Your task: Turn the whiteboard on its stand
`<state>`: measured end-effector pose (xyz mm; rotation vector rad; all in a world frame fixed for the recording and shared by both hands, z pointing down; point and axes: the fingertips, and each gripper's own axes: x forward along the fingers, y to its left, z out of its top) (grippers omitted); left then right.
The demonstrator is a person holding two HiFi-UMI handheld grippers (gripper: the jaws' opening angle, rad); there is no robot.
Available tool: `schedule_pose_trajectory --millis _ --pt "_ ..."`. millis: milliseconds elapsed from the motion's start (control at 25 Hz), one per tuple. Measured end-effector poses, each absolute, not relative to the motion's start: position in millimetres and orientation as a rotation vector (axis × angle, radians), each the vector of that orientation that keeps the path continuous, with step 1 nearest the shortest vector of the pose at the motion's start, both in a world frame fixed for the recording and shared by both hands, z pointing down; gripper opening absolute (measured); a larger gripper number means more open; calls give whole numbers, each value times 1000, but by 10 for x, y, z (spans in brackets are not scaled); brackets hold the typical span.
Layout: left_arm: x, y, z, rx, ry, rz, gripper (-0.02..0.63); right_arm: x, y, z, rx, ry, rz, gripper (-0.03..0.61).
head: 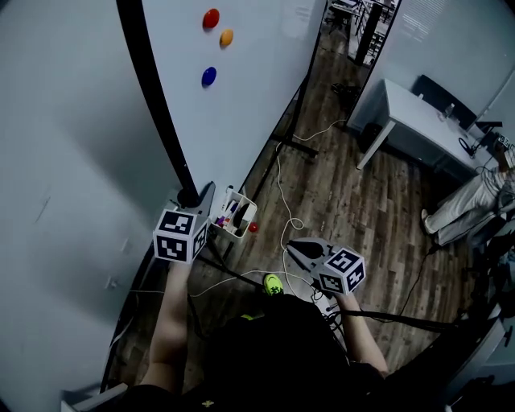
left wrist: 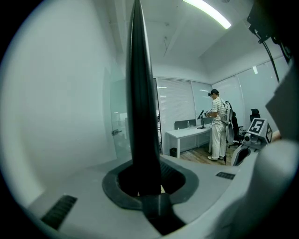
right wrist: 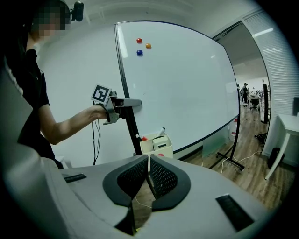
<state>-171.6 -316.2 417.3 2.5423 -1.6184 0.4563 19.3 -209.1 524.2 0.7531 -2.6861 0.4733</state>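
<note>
- White whiteboard [head: 241, 88] fills the upper middle of the head view; its black edge bar [head: 157, 96] slants from the top edge down toward lower left; red [head: 211, 18], orange [head: 226, 36] and blue [head: 208, 76] magnets sit near the top.
- Left gripper [head: 201, 197] is clenched on that bar, low down, just beside a white marker box [head: 241, 217] at the board's bottom edge.
- Right gripper [head: 302, 249], lower centre, is well apart from the board over the wooden floor [head: 338, 201]; its jaws meet with nothing between them.
- Grey desk [head: 418, 121] stands at upper right.
</note>
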Motion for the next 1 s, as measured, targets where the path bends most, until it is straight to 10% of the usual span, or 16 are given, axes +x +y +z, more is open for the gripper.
schedule_pose_trajectory --millis 1000 --pt "-1459 -4221 4223 2527 -1629 445 86 552 -2035 5363 839 -2658 528 9"
